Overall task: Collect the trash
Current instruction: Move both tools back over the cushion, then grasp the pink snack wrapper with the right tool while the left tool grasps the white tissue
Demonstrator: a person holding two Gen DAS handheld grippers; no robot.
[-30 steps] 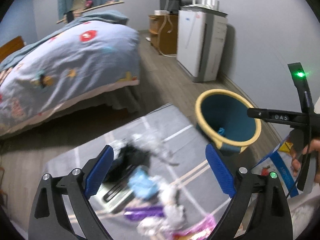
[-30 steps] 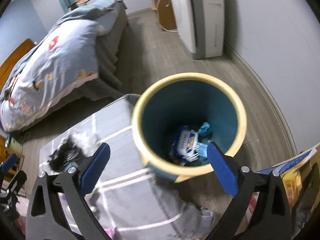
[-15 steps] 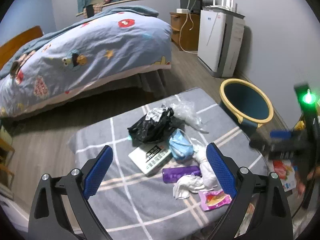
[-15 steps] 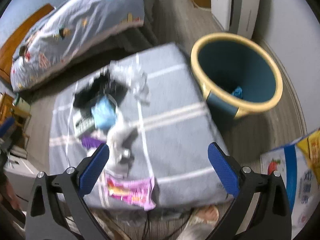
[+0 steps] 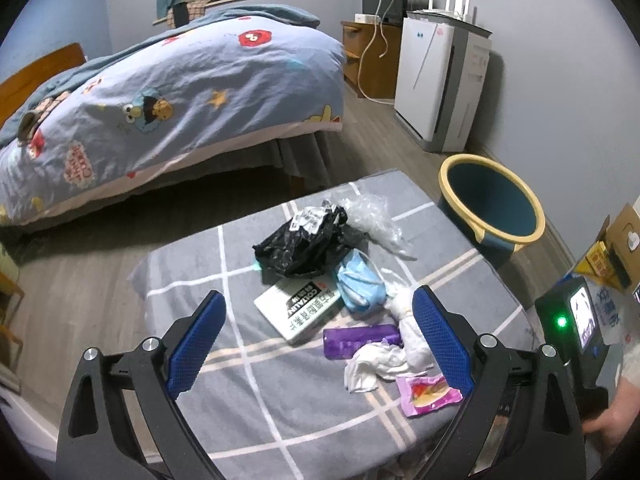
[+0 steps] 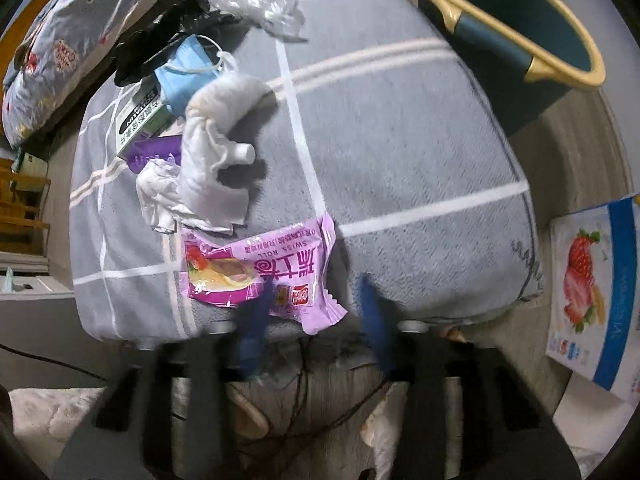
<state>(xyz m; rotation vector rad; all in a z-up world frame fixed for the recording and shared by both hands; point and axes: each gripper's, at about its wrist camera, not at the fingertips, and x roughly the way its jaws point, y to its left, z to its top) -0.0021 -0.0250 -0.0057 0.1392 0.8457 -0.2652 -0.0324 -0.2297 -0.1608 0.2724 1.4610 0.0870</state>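
Right wrist view: we see the pink wrapper [image 6: 260, 276] at the near edge of the grey blanket [image 6: 400, 152], right gripper [image 6: 316, 308] fingers blurred, narrowly apart astride its corner. Left gripper [image 5: 316, 332] spread wide above. Bin [image 5: 491, 200] beside.

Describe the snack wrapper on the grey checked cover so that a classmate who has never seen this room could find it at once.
Start at the grey checked cover beside the blue bin with the yellow rim. Go to the cover's near edge, below the crumpled white tissues. There lies the Swiss roll wrapper: flat, and the only pink-purple packet with a cake picture, paler than the dark purple packet further back.
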